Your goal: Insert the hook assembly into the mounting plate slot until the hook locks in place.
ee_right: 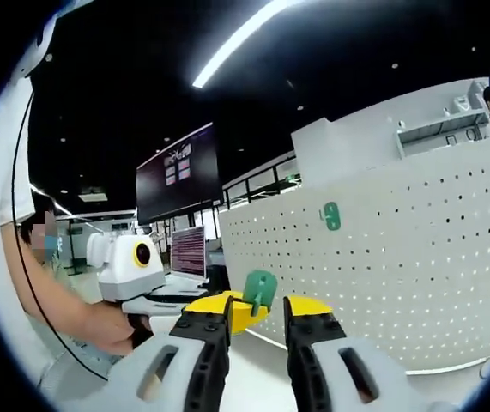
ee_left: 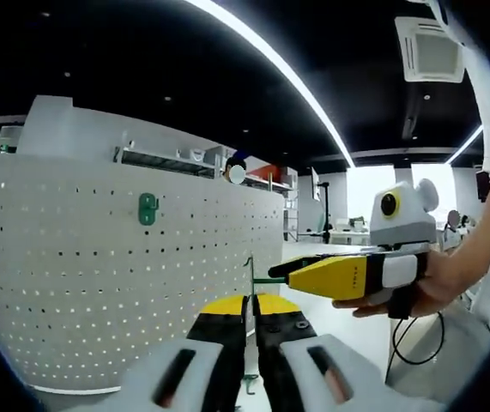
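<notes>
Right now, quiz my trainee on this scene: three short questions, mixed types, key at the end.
1. True or false: a green mounting plate hangs on the white pegboard.
2. The left gripper is shut on: A) a green piece, B) a red cable, C) a white cup?
3. Fill in: the right gripper has ____ tips.
Key: 1 true; 2 A; 3 yellow.

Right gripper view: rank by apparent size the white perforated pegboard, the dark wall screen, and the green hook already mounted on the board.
1. White perforated pegboard, largest.
2. Dark wall screen.
3. Green mounted hook, smallest.
The screen stands farther back, so its true size is unsure.
</notes>
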### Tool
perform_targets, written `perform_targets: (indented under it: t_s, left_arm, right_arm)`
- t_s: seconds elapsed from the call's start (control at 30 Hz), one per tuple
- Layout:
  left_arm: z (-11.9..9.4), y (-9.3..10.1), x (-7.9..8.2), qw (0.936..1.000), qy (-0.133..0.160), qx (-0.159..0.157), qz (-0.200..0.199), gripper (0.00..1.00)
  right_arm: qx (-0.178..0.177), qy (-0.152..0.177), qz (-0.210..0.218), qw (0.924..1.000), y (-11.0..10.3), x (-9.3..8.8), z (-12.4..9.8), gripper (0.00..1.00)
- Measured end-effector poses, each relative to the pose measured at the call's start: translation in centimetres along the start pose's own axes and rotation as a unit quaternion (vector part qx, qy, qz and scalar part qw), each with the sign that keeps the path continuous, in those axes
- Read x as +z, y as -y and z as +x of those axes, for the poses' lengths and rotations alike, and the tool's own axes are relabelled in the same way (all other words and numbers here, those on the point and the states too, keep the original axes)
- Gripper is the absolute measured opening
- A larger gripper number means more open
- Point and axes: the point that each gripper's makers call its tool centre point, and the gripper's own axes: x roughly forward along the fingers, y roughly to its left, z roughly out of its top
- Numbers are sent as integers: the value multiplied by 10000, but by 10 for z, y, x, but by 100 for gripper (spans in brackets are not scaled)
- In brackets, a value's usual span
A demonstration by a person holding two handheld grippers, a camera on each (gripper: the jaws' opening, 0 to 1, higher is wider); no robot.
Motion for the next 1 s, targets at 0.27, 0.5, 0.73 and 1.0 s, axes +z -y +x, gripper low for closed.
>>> perform_targets:
  t_s: [0.27,0.5,0.73,1.0]
  left_arm:
    - [0,-1,1,10000,-4,11,-11,2]
    - [1,3,2,10000,11,8,-6,2]
    - [0,0,1,9998,55,101,-140,2]
    - [-2,-2,-2,9995,40,187,-240,2]
  right_arm:
    - [-40,-47,-23,10000,0,-2,5,14]
    - [11,-71,-64,10000,-3,-1,9,10]
    - [-80,-23,-108,9999,-1,1,14,4]
    - [-115,-157,-227,9996,0,-3,18,3]
